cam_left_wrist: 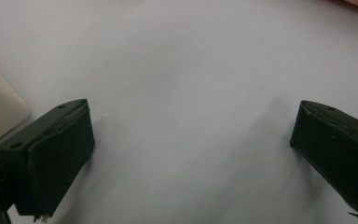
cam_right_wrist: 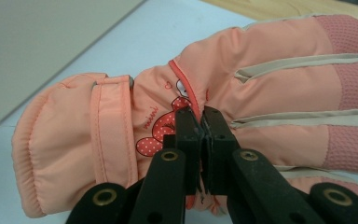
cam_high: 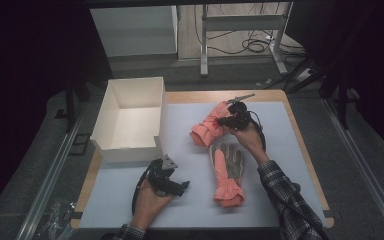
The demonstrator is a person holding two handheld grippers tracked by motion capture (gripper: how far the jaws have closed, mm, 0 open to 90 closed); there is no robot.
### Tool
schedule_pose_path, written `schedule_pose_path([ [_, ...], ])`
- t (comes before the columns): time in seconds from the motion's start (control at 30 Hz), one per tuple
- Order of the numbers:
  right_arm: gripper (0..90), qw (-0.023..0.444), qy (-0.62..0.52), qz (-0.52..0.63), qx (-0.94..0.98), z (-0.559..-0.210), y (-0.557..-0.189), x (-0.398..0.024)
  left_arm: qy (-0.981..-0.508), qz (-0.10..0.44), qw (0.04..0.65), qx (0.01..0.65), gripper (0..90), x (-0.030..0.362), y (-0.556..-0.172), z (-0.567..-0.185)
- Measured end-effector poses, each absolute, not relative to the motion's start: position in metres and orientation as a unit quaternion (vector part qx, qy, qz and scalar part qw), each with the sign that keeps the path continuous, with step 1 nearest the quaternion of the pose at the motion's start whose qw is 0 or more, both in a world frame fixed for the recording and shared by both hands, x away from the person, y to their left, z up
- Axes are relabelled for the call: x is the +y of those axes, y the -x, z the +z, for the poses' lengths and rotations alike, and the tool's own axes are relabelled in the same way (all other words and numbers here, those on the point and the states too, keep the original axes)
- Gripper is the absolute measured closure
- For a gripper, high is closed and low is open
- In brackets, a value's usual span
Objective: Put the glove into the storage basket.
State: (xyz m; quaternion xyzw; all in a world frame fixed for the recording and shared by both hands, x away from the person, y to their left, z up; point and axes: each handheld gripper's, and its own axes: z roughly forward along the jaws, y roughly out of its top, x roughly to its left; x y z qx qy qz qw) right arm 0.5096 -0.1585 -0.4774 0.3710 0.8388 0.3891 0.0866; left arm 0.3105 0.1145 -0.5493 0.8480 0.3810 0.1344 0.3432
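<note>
plaid sleeves (cam_high: pixel 288 200) on both forearms; black hand-held gripper (cam_high: pixel 172 186) with grey three-cornered plate, black trailing cable.

The glove (cam_right_wrist: pixel 121 116) nearer the white box (cam_high: pixel 130 117) looks like soft, slightly sheeny pink cloth with stitched seams, waffle-textured knit fingertips and smooth beige strips between the fingers. The box looks like matt card, and the sheet (cam_left_wrist: pixel 177 70) beside it is smooth, matt pale grey over a wooden table edge (cam_high: pixel 220 96). The right gripper (cam_right_wrist: pixel 201 119) has matt black plastic jaws with brass-coloured rivets.

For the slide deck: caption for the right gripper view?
Right claw shut, pinching fabric on the back of a pink glove lying on the pale mat.
</note>
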Motion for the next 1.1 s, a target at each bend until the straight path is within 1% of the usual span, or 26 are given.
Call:
schedule_pose_path([
  [0.2, 85.8, 0.079, -0.35, 0.401, 0.843, -0.461, -0.502, -0.166, -0.848, 0.135, 0.342, 0.381, 0.0, 0.115, -0.311, -0.549],
  [0.47, 85.8, 0.05, -0.298, 0.414, 0.859, -0.432, -0.48, -0.175, -0.848, 0.135, 0.344, 0.381, 0.0, 0.114, -0.311, -0.549],
  [0.7, 85.8, 0.034, -0.259, 0.415, 0.871, -0.419, -0.462, -0.182, -0.848, 0.135, 0.343, 0.381, 0.0, 0.114, -0.31, -0.549],
  [0.8, 85.8, 0.011, -0.23, 0.419, 0.878, -0.412, -0.449, -0.19, -0.848, 0.135, 0.343, 0.381, 0.0, 0.114, -0.31, -0.549],
  [0.9, 85.8, 0.002, -0.216, 0.42, 0.882, -0.41, -0.443, -0.194, -0.848, 0.135, 0.343, 0.381, 0.0, 0.114, -0.31, -0.549],
  [1.07, 85.7, -0.028, -0.157, 0.409, 0.898, -0.404, -0.42, -0.201, -0.85, 0.136, 0.341, 0.379, 0.0, 0.115, -0.311, -0.549],
  [1.1, 85.7, -0.028, -0.157, 0.409, 0.898, -0.404, -0.42, -0.201, -0.85, 0.136, 0.341, 0.379, 0.0, 0.115, -0.311, -0.549],
])
